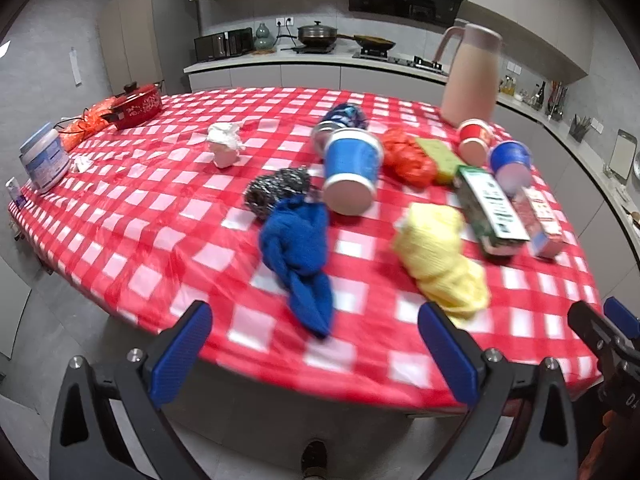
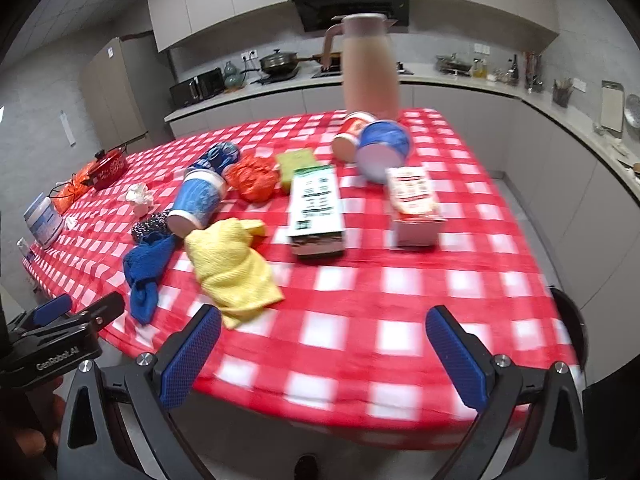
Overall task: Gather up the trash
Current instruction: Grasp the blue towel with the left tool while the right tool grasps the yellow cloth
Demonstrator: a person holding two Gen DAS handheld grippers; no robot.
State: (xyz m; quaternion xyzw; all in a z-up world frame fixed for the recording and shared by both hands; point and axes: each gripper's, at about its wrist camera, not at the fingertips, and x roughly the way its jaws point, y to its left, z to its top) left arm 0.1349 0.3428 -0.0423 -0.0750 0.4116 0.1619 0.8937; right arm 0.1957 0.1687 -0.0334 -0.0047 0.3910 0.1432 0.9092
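Both grippers, left (image 1: 316, 354) and right (image 2: 324, 356), hover with fingers spread wide and empty at the tabletop's (image 2: 360, 340) 6 o'clock edge; tipped blue cup (image 1: 352, 172) lies mid-table at 12 o'clock

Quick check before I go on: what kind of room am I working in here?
Most likely a home kitchen. A range hood hangs over a stove with a lidded pot, a counter runs along the walls, and the table's checked cloth holds cups and cartons.
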